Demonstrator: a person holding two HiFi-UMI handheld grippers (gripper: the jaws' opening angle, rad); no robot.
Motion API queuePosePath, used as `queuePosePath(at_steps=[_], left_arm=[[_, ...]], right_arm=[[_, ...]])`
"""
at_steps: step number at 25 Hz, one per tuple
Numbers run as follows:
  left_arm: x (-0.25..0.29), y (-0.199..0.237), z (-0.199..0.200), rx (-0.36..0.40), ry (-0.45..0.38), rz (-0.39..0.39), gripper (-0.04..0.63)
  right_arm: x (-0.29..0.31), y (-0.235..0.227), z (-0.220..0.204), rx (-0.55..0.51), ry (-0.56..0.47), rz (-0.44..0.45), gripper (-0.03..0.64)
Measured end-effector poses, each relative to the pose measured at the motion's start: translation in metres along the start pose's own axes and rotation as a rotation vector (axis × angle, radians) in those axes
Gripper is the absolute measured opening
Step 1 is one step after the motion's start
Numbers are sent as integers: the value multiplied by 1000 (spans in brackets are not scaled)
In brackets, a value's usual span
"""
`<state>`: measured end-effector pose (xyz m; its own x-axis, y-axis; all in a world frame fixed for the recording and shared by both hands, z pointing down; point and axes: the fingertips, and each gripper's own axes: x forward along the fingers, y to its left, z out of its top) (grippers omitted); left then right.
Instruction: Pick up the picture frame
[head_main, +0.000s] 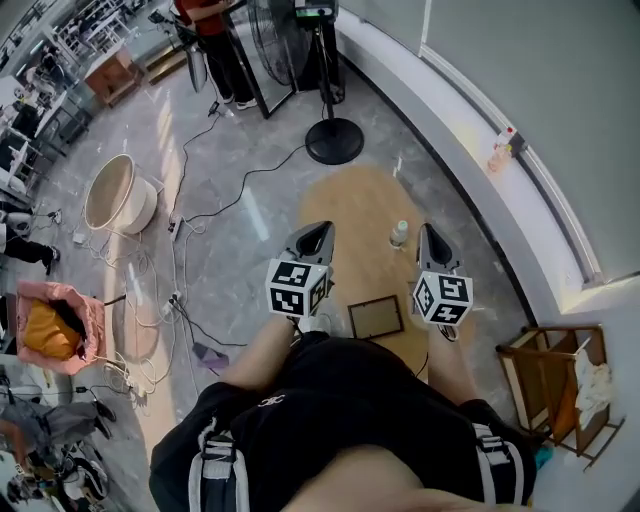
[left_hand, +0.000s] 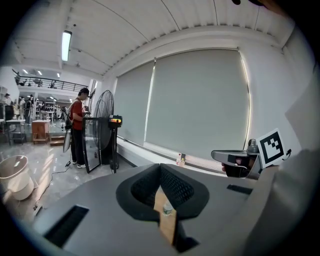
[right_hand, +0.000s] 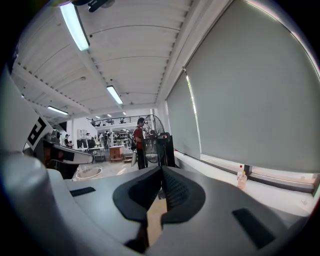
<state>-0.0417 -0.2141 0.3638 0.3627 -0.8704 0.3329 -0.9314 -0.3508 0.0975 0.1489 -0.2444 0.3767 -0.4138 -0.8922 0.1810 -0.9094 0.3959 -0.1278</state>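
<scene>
Two grippers are held side by side above the oval wooden bench (head_main: 358, 200), pointing forward and slightly down. The left gripper (head_main: 318, 232) and the right gripper (head_main: 431, 236) each have their fingers clenched together on nothing. The picture frame (head_main: 376, 317) lies flat on the bench between their marker cubes, behind the fingertips, untouched. It is a thin, dark rectangle around a tan panel. A small clear bottle (head_main: 399, 234) stands upright between the fingertips.
</scene>
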Motion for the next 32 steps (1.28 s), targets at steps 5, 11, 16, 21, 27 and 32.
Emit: queuePosePath(at_steps=[5,11,16,21,27,32], left_arm=[[13,8,11,9,-17,-63,21],[30,15,-2,-35,24,-118,21],[42,7,-22,-50,81,-167,21],[44,-12,-50,-47,159,-232,21],[55,-11,-106,-128,293,-278,27],[51,-11,-163,-190,424,-292,204]], right_arm=[[-1,-1,-3,-7,16,-76,17],[-11,-7,-10,-34,41,-146,17],[-23,-18,-27,-44,93,-195,17],[-40,-27,-57,-32,177,-207,17],[-38,-40,-123,-7,349,-194,18],[-44,-45,-171,78,472,-180,89]])
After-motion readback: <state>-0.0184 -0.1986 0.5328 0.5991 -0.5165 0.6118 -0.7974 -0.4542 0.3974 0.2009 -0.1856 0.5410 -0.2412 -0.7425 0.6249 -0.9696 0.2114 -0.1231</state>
